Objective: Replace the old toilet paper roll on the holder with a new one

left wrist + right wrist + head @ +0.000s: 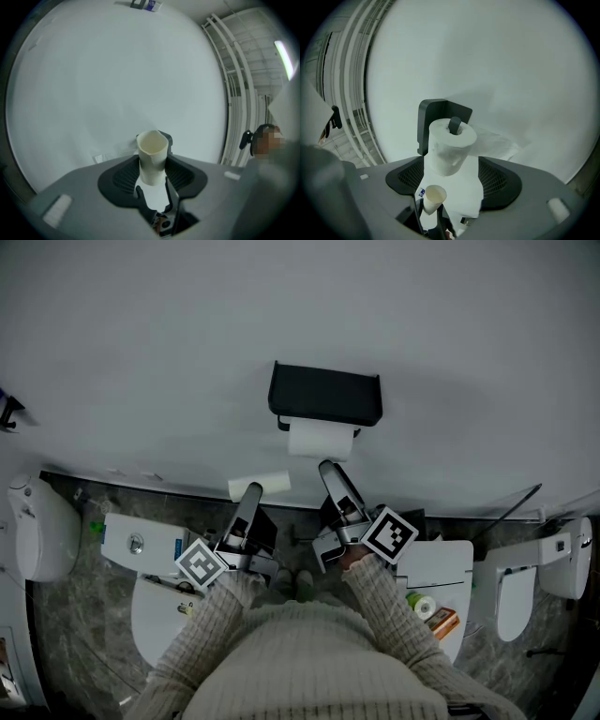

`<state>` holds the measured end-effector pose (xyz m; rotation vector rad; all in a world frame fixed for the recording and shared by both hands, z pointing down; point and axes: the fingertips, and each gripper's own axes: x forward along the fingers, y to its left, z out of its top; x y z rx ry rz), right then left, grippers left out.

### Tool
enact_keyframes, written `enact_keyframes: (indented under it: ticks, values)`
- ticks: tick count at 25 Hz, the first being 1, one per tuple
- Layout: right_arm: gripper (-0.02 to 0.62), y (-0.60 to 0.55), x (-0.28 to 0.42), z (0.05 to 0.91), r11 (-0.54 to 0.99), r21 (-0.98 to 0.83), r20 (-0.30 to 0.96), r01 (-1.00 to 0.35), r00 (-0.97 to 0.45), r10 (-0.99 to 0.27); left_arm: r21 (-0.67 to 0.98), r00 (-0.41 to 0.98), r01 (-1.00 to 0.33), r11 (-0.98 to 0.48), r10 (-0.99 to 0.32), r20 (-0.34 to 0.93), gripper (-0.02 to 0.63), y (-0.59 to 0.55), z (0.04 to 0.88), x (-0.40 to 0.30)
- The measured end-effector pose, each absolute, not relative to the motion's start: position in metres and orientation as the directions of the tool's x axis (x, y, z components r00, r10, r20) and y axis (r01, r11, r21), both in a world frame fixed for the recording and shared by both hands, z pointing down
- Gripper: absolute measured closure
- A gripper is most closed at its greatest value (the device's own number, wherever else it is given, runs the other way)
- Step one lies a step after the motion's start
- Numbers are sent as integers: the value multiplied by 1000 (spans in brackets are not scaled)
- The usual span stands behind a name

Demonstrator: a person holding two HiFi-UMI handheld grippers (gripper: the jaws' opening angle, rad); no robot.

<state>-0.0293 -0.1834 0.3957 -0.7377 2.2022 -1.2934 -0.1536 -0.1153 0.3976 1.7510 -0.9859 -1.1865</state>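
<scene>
My left claw (152, 171) is clamped on the empty cardboard tube (152, 152). My right claw (452, 177) stands apart, the new roll (449, 145) just ahead between its jaws, on the peg (455, 125) of the holder (436, 110). A crooked squeeze could, I judge, drag it off or crush it.

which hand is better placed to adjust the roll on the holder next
Right, likely: the right hand-held gripper sits open just below the toilet paper roll on the holder, while the left hand-held gripper is gripping the empty cardboard tube.
</scene>
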Motion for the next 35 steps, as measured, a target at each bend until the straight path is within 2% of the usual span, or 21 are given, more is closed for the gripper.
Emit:
enact_keyframes:
  ticks: [7,13,20,35]
  values:
    - [351,-154,-15,401,458,-839,-81,-294,-766,-638,903,373,-162,-399,-872,-318,446,-107,403,-118]
    - [451,-134,-3,398,518,-797,-97,-310,-781,-617,896,451,-160,-413,-839,-306,446,-103,402,-96]
    - [594,-122,5,405,523,-785,-82,-331,-782,-618,896,484,-156,-416,-823,-298,446,-99,405,-94]
    - [595,-115,0,395,565,-751,-70,-341,-810,-582,888,498,-152,-434,-810,-310,446,-99,395,-91]
